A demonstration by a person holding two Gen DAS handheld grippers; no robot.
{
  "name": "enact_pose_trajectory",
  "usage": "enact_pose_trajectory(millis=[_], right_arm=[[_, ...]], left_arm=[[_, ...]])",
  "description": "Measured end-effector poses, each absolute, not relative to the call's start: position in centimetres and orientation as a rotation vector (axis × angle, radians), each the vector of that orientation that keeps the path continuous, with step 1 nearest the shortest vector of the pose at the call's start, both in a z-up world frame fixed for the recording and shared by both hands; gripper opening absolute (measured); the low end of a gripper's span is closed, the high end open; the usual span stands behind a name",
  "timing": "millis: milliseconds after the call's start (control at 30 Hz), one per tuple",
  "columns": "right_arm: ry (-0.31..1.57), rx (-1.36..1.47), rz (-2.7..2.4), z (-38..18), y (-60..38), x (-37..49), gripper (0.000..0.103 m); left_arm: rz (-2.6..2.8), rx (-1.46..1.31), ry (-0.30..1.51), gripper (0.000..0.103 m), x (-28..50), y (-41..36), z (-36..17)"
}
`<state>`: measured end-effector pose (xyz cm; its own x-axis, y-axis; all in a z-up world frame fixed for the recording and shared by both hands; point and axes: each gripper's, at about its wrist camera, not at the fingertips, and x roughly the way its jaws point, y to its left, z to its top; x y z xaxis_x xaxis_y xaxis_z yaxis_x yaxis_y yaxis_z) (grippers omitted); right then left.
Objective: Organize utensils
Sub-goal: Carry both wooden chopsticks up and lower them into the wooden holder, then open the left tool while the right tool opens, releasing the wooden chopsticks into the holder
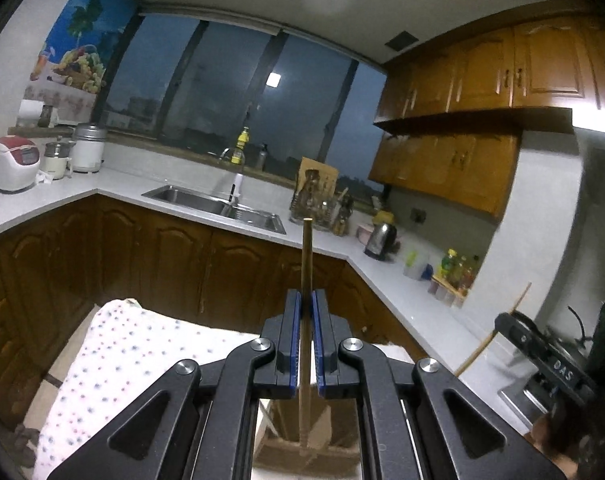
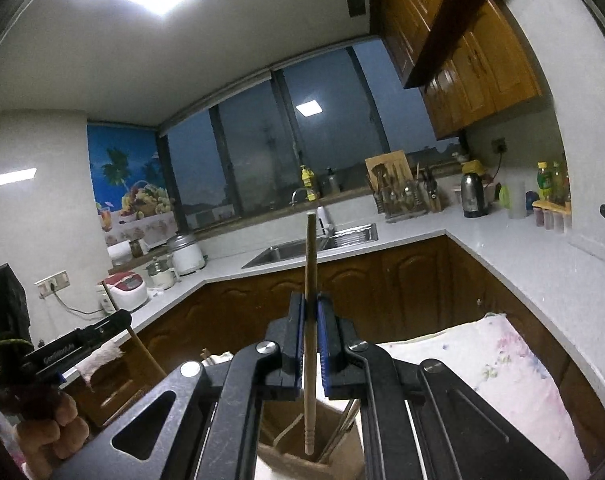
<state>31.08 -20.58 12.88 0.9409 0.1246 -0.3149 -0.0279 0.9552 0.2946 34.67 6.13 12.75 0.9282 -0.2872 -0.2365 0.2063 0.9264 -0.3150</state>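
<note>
Left claw (image 1: pixel 306 308) is clamped on a chopstick (image 1: pixel 306 256); right claw (image 2: pixel 310 312) grips a 2nd chopstick (image 2: pixel 310 280). Both tips hang over the cardboard holder (image 2: pixel 286 460) at 6 o'clock w/ other sticks inside. Judged partway: neither is dropped in yet.

Brown chopstick (image 1: pixel 306 264), blue-padded black tool (image 1: pixel 306 312), white cloth (image 1: pixel 114 344) dotted pink and blue.

upright wooden chopsticks (image 1: pixel 306 264), tips above box (image 2: pixel 286 456)
</note>
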Motion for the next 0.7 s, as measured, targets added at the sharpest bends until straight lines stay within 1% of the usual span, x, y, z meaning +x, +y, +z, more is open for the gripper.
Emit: enact_pose_trajectory(millis=[167, 400, 600, 700], right_arm=[[0.351, 0.278, 0.055, 10.5, -20.2, 32.1, 0.006], [0.409, 0.288, 0.042, 6.8, -19.8, 32.9, 0.006], [0.477, 0.319, 0.035, 4.0, -19.9, 33.2, 0.006], [0.513, 0.329, 0.035, 2.8, -20.0, 33.4, 0.007]], left_arm=[[-0.215, -0.298, 0.266, 0.004, 36.6, 4.8, 9.3], [-0.197, -0.325, 0.329, 0.004, 38.2, 2.8, 4.2], [-0.202, -0.305, 0.395, 0.004, 39.9, 1.8, 2.3], [-0.215, -0.300, 0.414, 0.005, 40.3, 2.6, 2.4]])
